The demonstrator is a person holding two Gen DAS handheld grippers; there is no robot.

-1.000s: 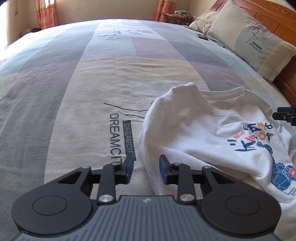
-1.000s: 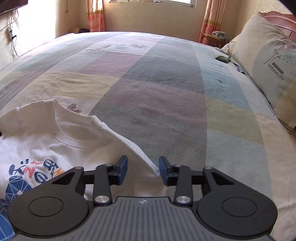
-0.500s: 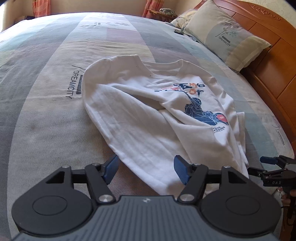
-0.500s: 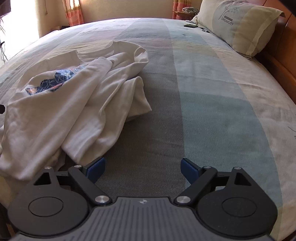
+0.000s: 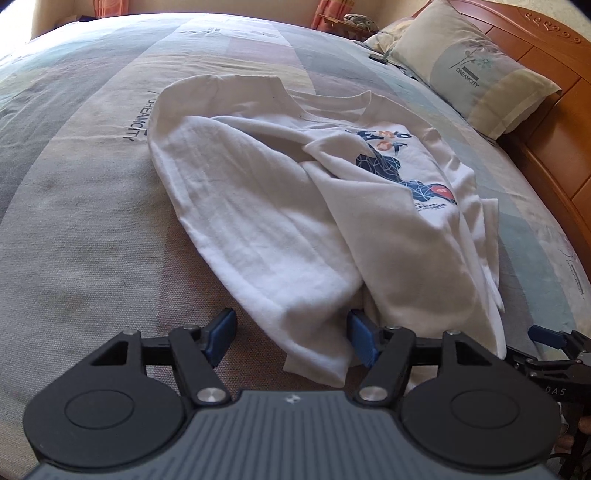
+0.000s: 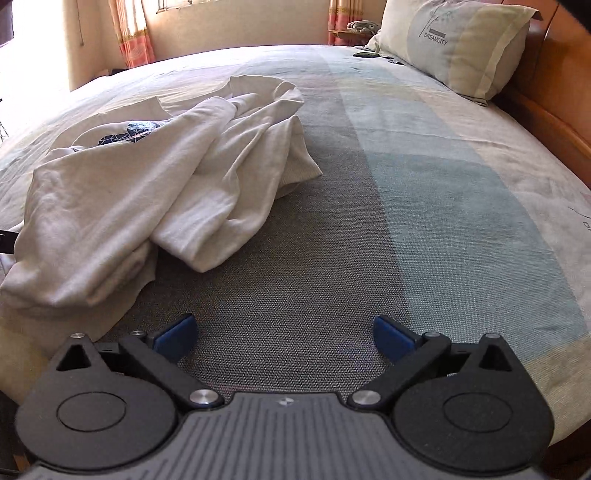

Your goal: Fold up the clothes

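A white T-shirt point(image 5: 280, 221) with a blue and orange print lies crumpled on the bed, its lower part turned up over the front. It also shows in the right wrist view point(image 6: 159, 177) at the left. My left gripper point(image 5: 291, 334) is open, with the shirt's near hem lying between its blue pads. My right gripper point(image 6: 282, 334) is wide open and empty over bare bedspread, right of the shirt's near edge. The right gripper also shows in the left wrist view point(image 5: 550, 341) at the lower right.
The bed has a patchwork bedspread point(image 6: 424, 192). A pillow point(image 5: 472, 70) leans on the wooden headboard point(image 5: 554, 110) at the right. A dark phone point(image 6: 365, 54) lies near the pillows. Curtains point(image 6: 133, 33) hang at the far wall.
Both grippers have pulled back from the collar to the shirt's hem end and opened wider. The shirt went from lying flat to crumpled, with its lower part thrown over the print.
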